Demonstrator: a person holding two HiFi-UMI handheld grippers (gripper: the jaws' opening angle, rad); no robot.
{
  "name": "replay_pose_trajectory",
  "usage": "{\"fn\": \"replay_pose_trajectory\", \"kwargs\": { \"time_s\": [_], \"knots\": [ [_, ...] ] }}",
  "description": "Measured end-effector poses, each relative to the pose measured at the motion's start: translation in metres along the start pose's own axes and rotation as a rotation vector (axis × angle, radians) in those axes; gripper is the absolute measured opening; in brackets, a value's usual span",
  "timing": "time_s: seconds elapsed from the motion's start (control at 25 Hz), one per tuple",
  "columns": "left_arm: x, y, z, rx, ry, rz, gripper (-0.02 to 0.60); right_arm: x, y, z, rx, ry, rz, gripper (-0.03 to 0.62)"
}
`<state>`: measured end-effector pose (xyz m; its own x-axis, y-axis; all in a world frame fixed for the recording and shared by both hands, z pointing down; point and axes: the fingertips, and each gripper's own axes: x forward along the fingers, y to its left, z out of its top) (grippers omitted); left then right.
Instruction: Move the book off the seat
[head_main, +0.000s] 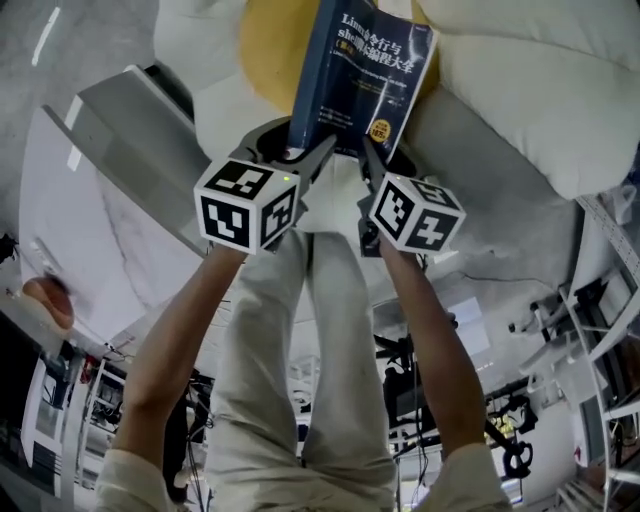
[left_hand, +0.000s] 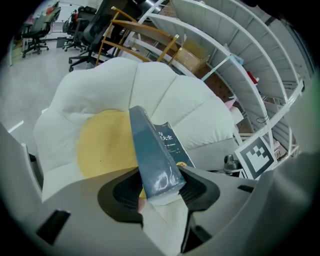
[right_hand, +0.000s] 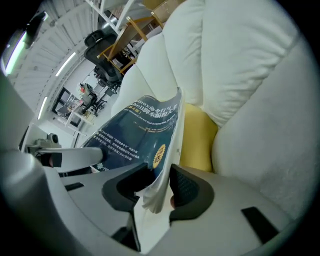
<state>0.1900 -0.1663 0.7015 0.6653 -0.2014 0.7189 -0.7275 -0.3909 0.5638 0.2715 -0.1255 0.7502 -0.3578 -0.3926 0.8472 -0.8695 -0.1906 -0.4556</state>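
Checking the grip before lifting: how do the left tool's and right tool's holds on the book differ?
The left tool clamps the book at its closed spine corner; the right tool clamps its page-edge corner, where pages splay. Left tool's jaws stand wider than right tool's. Both are shut on it.
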Motion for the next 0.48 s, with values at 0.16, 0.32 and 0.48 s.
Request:
{"fn": "replay_pose_trajectory", "kwargs": {
  "time_s": [0.16, 0.32, 0.48],
  "knots": [
    [-0.017, -0.011, 0.012, 0.018, -0.012, 0.008, 0.213, -0.015, 0.013, 0.006, -0.019, -0.028, 0.011, 0.141],
    [-0.030, -0.039, 0.026, 0.025, -0.015, 0.012, 0.215, -0.046, 0.014, 0.018, -0.026, -0.050, 0.019, 0.141],
    [-0.035, -0.070, 0.034, 0.014, -0.026, 0.021, 0.215, -0.075, 0.006, 0.028, -0.047, -0.057, 0.027, 0.141]
  ]
}}
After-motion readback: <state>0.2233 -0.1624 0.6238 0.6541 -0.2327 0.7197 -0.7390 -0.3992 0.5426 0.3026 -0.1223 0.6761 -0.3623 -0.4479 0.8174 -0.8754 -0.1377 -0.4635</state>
